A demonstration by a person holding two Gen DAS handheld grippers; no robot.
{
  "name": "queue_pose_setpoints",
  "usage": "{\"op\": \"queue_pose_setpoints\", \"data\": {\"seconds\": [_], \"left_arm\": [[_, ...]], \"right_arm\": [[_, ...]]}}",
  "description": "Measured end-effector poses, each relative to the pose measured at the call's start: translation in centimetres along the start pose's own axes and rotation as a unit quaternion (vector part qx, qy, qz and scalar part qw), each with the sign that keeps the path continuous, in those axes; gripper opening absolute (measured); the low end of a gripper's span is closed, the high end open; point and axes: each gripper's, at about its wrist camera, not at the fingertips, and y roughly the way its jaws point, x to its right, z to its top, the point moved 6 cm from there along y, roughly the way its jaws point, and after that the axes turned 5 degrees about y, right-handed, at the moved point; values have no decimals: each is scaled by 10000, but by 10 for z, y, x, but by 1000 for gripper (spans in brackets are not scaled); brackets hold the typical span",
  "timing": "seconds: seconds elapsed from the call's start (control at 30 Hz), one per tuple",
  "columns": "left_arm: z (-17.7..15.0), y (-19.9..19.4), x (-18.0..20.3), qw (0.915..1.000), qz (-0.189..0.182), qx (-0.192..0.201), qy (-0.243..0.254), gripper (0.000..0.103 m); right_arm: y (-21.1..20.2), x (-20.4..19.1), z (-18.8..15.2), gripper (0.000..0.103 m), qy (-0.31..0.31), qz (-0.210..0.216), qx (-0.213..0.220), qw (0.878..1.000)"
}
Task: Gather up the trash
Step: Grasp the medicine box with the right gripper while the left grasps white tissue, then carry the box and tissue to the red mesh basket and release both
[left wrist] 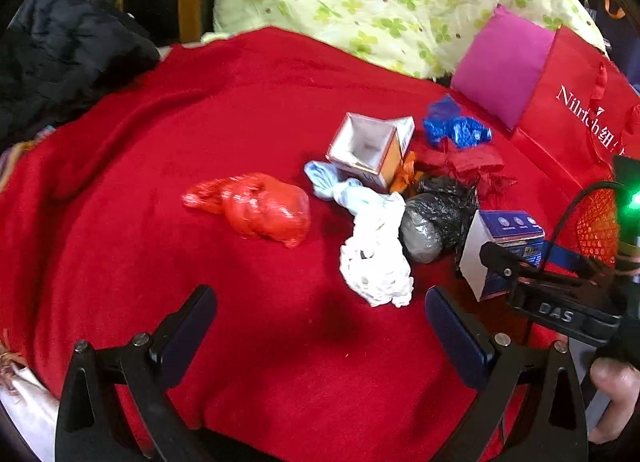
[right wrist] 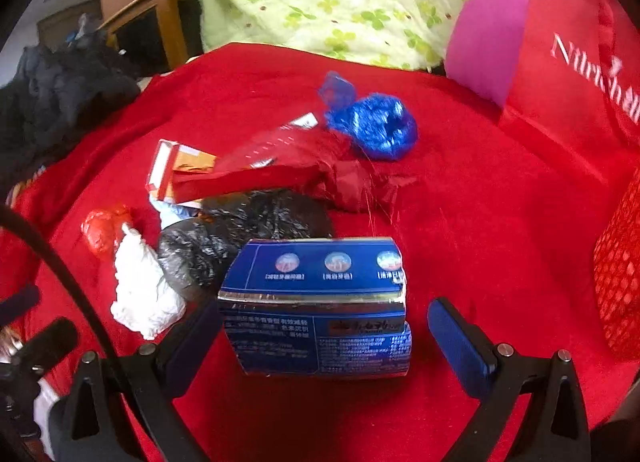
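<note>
Red blanket (left wrist: 280, 342) under trash pile. Right gripper (right wrist: 324, 330) wide open around blue box (right wrist: 320, 310); left finger touches box, right finger apart. Left gripper (left wrist: 320, 314) wide open, empty, above blanket, near white wad (left wrist: 376, 258). Black bag (right wrist: 224, 238) just behind box.

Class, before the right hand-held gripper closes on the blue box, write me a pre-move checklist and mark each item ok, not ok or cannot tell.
1. Right hand-held gripper open: ok.
2. Blue box between its fingers: ok; the right finger stands apart from it.
3. Box free of neighbours: cannot tell; the black bag lies right behind it.
4. Left hand-held gripper open and holding nothing: ok.
5. Red shopping bag in view on the right: ok; whether its mouth is open, cannot tell.
</note>
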Motion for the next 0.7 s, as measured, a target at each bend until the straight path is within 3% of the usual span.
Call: {"op": "queue_pose_setpoints", "data": {"seconds": [0.1,0.27,0.33,0.43,0.53,0.7], "left_arm": [[4,14,11,9994,-324,-68,65,97],[11,44,28,9954,-837,-430,177,61],[9,55,31,9929,-1016,-615,106,42],[7,52,35,9923,-1082,-599,13,31],[2,40,32,9918,-1166,-492,-159,27],[-1,6,34,9952,-947,-233,-119,27]], "right_arm": [[-1,5,-4,93,107,212,-23,9997],[-12,12,-6,92,225,593,102,9979],[-24,17,-5,92,229,669,222,9973],[-43,28,-3,92,383,885,353,9947],[-68,41,3,92,566,1110,571,9906],[-116,64,20,92,754,1341,1079,9822]]}}
